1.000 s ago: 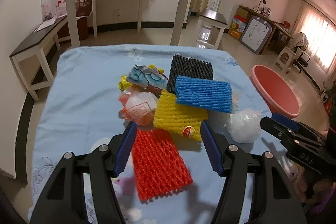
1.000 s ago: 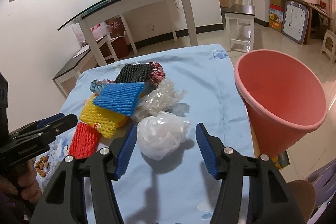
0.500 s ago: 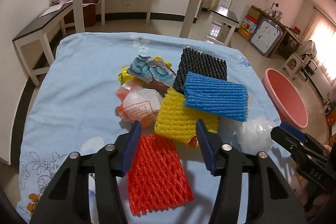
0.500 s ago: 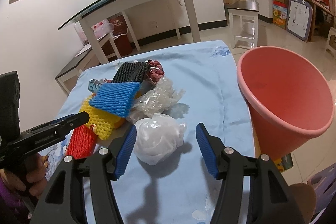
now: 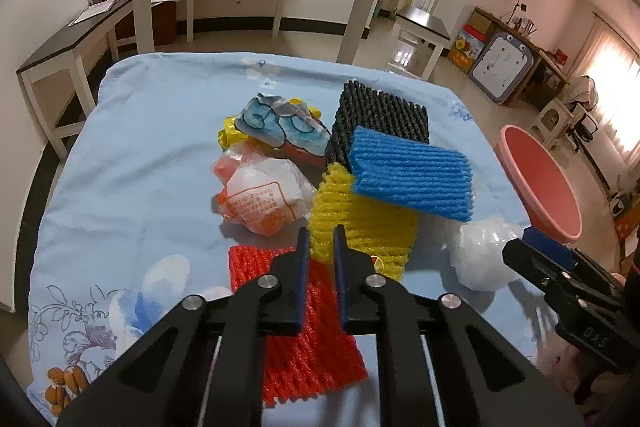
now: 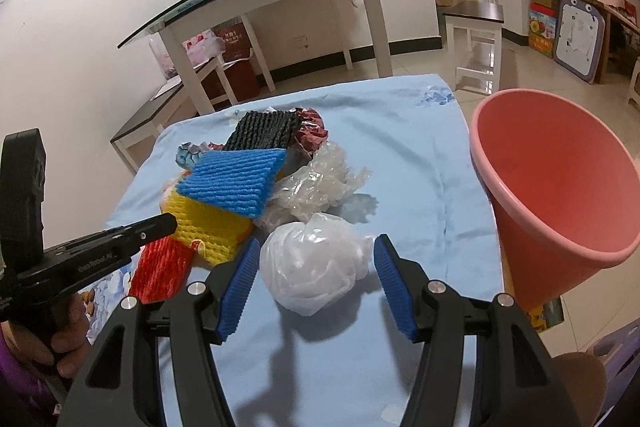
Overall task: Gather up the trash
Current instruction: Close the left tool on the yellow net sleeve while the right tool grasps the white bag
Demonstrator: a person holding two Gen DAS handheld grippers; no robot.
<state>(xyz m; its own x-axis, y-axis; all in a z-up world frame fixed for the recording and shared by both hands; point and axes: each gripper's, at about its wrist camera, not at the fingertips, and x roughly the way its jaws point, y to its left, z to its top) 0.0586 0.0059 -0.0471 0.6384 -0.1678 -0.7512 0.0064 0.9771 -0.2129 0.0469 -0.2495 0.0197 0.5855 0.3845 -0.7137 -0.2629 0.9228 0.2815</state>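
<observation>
the left gripper (image 5: 321,241) was pinched nearly closed above the red net (image 5: 298,327), grasping nothing; the right gripper (image 6: 315,269) gaped wide around the white bag (image 6: 312,267).

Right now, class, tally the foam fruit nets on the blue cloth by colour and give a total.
Red foam net: 1
Yellow foam net: 1
Blue foam net: 1
Black foam net: 1
Total: 4

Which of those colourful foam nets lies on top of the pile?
The blue foam net. It rests over the yellow net and black net; the red net lies flat on the cloth.
</observation>
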